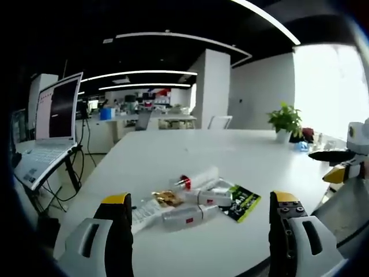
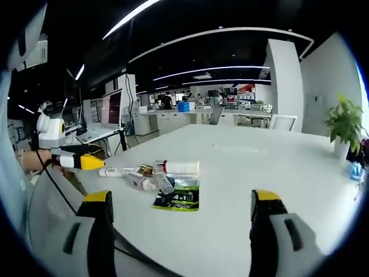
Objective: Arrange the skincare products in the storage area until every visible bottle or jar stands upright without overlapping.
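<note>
White plastic and clear tubes make up most of the skincare products (image 1: pixel 193 202), which lie on their sides in a loose heap on the pale worktop (image 1: pixel 190 150), just ahead of the left gripper (image 1: pixel 199 231); its yellow-tipped fingers (image 1: pixel 115 202) are spread wide and hold nothing. Going left to right across the heap in the left gripper view: a flat white tube (image 1: pixel 147 212), a gold-capped piece (image 1: pixel 167 198), a clear bottle with a red neck (image 1: pixel 196 179), a white bottle with a red label (image 1: pixel 187 217), then a green and black sachet (image 1: pixel 242 203) at the right edge. I judge the bottles light, stiff and smooth, so likely to roll or slip; a hold across the middle of the body, square to its length, looks safest; the tube and sachet look soft and will flex, and neither has an obvious base to stand on. Several pieces touch or overlap, so the outermost one is the easier first pick; the sachet sits partly under or against the bottles, though I cannot tell which. Round about: an open laptop (image 1: pixel 55 124) on a stand off to the left, well apart; a potted plant (image 1: pixel 284 122) far across the worktop. The right gripper (image 2: pixel 181 222) hangs near the heap (image 2: pixel 167 179) with fingers (image 2: pixel 99 199) also wide apart and empty.
</note>
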